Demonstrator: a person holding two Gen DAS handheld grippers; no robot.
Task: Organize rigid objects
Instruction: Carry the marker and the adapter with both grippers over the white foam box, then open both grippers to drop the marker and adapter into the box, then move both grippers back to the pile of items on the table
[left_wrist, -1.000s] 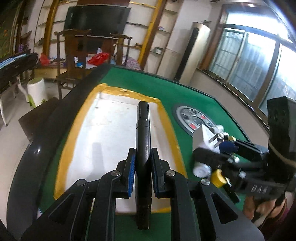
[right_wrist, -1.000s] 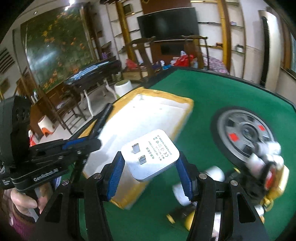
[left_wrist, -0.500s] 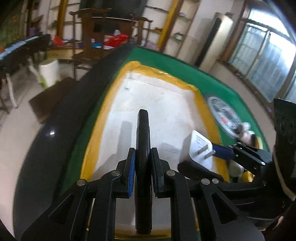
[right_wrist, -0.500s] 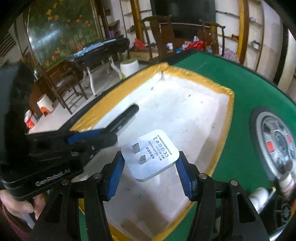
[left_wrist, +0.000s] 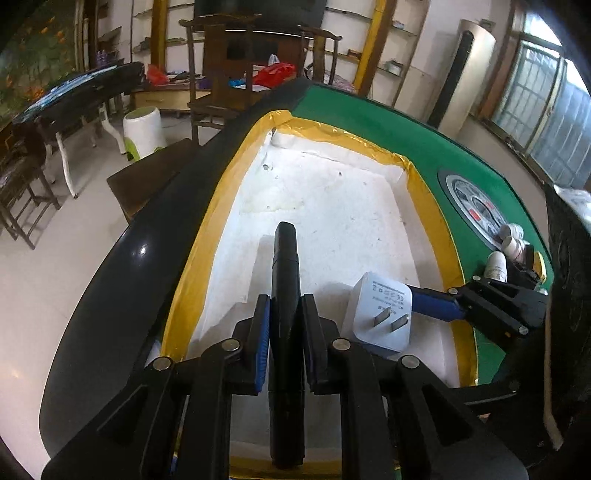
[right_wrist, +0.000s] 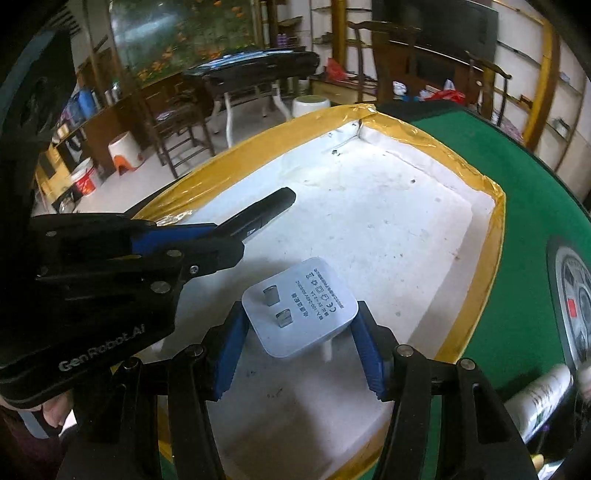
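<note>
I have the black marker (left_wrist: 285, 295) clamped between the pads of the left gripper (left_wrist: 284, 332), jaws nearly closed on its barrel, its tip pointing toward the far end of the white tray (left_wrist: 332, 192) and held above the tray's floor near the near edge. The white charger plug (right_wrist: 301, 308) sits in the right gripper (right_wrist: 299, 332), jaws about half open and pressed on its two sides, prongs facing up toward the camera, just beside the marker and closer to the tray's right-hand yellow rim.

As I read it, this is the placing step: both items are over the tray but neither rests on it yet (the shadows under them suggest a gap). Next I would lower each until it touches the floor, keep them apart so they do not knock, then open the jaws and back out upward.

A few small white bottles (left_wrist: 511, 245) wait on the green table (left_wrist: 369, 122) beyond the tray's right rim, probably next to collect.
</note>
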